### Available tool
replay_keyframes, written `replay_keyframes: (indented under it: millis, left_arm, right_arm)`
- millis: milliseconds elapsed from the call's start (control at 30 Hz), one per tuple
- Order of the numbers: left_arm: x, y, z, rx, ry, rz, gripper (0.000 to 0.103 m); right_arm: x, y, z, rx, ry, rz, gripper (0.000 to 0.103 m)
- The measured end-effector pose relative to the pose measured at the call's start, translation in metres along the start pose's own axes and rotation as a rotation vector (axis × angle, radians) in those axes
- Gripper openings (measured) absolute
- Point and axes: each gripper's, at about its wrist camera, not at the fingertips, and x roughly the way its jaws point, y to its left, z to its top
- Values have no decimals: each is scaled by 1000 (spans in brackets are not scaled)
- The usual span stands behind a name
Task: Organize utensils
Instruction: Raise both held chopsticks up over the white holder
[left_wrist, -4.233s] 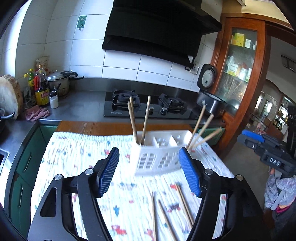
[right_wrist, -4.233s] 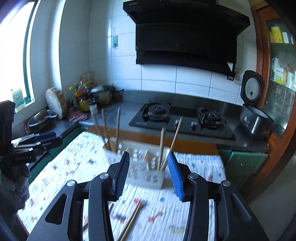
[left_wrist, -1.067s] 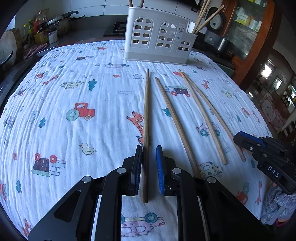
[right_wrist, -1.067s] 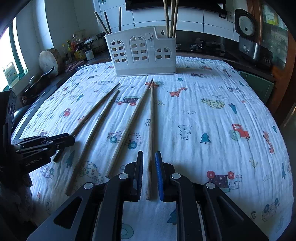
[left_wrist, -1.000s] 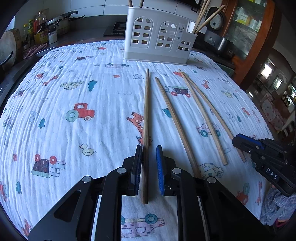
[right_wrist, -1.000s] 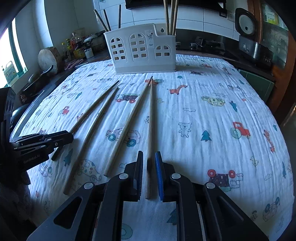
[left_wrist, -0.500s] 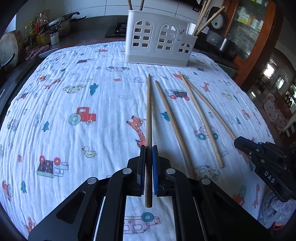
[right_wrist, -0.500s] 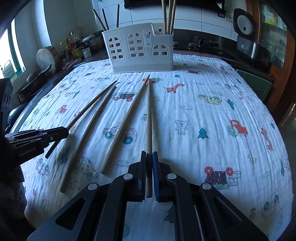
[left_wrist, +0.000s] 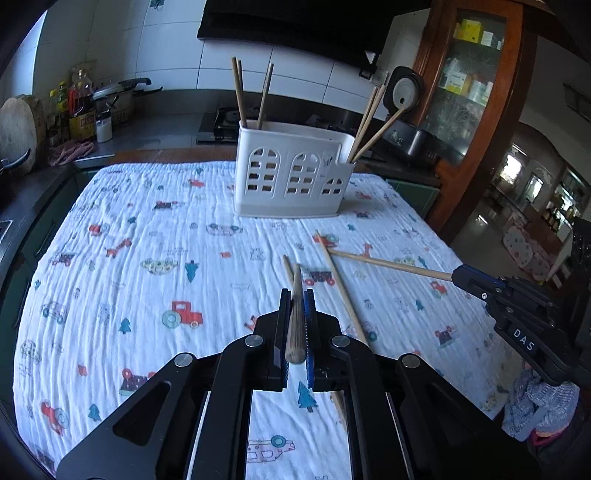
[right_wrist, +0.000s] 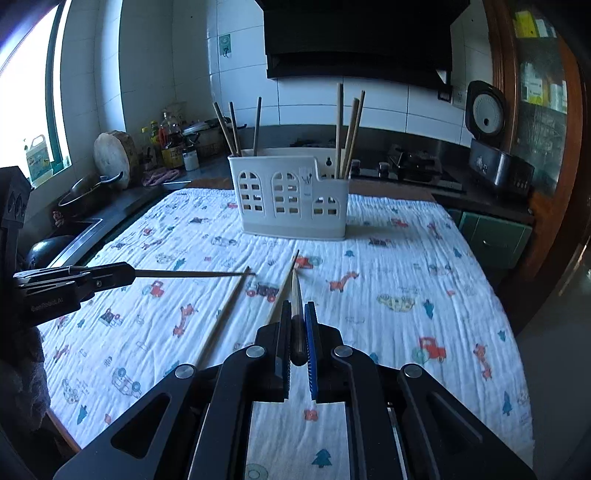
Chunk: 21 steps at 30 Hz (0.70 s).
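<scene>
Both grippers are carrying a chopstick toward the holder, so the pick-up step looks done and the drop-in is next. The left gripper (left_wrist: 295, 332) is clamping one chopstick (left_wrist: 295, 317) between its pads, raised above the printed cloth (left_wrist: 147, 258). Two more chopsticks (left_wrist: 340, 288) are lying on the cloth just ahead. The white holder (left_wrist: 291, 173) is standing at the far edge, with chopsticks already leaning in its left and right ends. The right gripper (right_wrist: 297, 332) is likewise gripping a chopstick (right_wrist: 295, 295). Each stick probably needs tipping upright over a compartment; the standing sticks could get in the way.
</scene>
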Motion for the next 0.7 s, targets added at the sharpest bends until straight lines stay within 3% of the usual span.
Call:
replay_keyframes:
  millis: [333, 700]
  left_arm:
    - [8, 1, 42, 44, -7, -35, 5]
    - [24, 7, 92, 68, 5, -53, 5]
  right_arm:
    - [12, -5, 47, -42, -19, 48, 7]
    - [7, -23, 150, -73, -30, 108, 7]
